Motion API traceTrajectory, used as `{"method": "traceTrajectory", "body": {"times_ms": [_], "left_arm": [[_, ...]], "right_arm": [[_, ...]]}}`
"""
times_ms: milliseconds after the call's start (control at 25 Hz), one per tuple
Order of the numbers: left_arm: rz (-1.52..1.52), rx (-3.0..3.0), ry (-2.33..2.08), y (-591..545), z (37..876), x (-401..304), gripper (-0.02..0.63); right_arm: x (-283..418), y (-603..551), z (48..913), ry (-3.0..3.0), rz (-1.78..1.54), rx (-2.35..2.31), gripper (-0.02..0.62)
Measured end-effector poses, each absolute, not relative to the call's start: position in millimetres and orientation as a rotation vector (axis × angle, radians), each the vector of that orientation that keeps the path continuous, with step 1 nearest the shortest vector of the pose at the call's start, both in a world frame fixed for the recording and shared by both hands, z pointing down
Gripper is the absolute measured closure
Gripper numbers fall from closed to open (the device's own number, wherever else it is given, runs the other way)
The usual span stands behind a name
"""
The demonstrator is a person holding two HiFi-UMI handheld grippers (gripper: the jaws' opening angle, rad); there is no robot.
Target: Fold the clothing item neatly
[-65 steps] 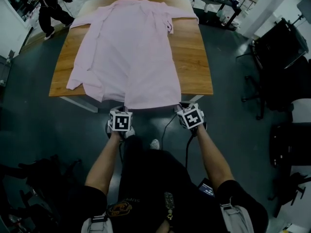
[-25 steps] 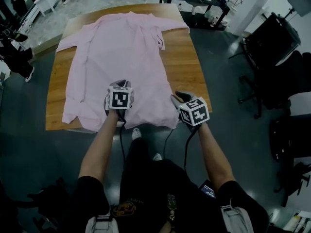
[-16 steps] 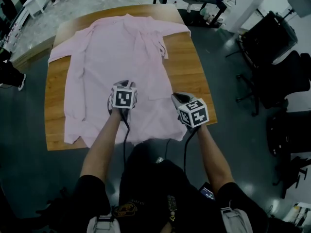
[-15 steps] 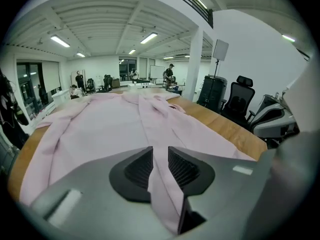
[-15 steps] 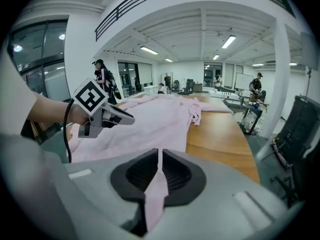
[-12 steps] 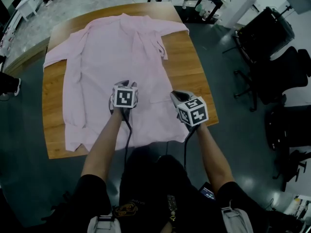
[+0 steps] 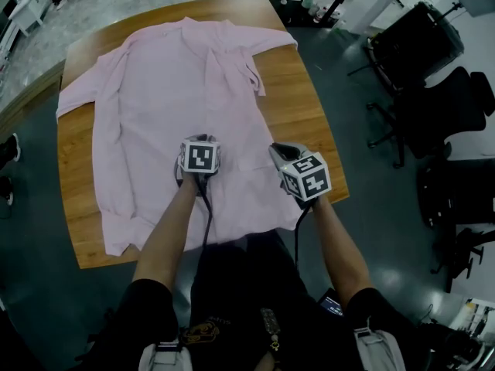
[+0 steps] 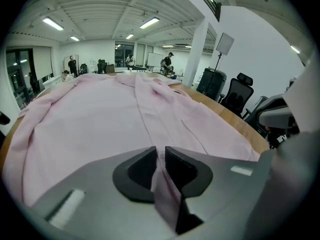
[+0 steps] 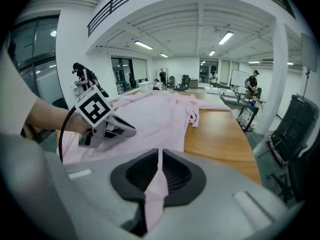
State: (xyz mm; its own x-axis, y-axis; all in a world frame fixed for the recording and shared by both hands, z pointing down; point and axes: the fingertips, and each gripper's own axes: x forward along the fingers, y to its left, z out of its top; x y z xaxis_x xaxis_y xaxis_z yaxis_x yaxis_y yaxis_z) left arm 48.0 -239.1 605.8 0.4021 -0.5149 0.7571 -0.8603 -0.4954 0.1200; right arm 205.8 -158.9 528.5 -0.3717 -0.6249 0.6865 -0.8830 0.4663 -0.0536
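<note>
Left gripper (image 8: 160, 156) and right gripper (image 9: 159, 166), jaws just closing in, are pinching pink shirt (image 7: 170, 83) fabric; keeping both level is looking key for a straight fold.

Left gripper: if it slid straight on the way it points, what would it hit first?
The pink shirt itself, probably: the left gripper, whose jaws have just been closing on a shirt fold, aims down at cloth covering the table.

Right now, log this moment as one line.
pink shirt flat on wooden table | left gripper: jaws just closing, pinching shirt | right gripper: just closed, pinching shirt
</note>
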Motion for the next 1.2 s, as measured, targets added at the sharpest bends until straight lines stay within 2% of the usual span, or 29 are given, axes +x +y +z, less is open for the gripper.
{"method": "traceTrajectory", "body": {"times_ms": [120, 600, 1200], "left_arm": [[0.918, 2.151, -1.153, -235.5, 610.2, 49.3, 0.581], [0.75, 2.068, -1.347, -225.5, 561.8, 12.5, 0.586], [0.831, 1.972, -1.387, -226.7, 581.3, 2.9, 0.586]], "right_arm": [[206.4, -168.1, 534.6, -2.136, 0.575, 1.223, 0.566], [220.2, -211.1, 548.2, -2.174, 0.607, 1.15, 0.566], [196.7, -310.1, 578.5, -2.193, 0.701, 1.098, 0.548]]}}
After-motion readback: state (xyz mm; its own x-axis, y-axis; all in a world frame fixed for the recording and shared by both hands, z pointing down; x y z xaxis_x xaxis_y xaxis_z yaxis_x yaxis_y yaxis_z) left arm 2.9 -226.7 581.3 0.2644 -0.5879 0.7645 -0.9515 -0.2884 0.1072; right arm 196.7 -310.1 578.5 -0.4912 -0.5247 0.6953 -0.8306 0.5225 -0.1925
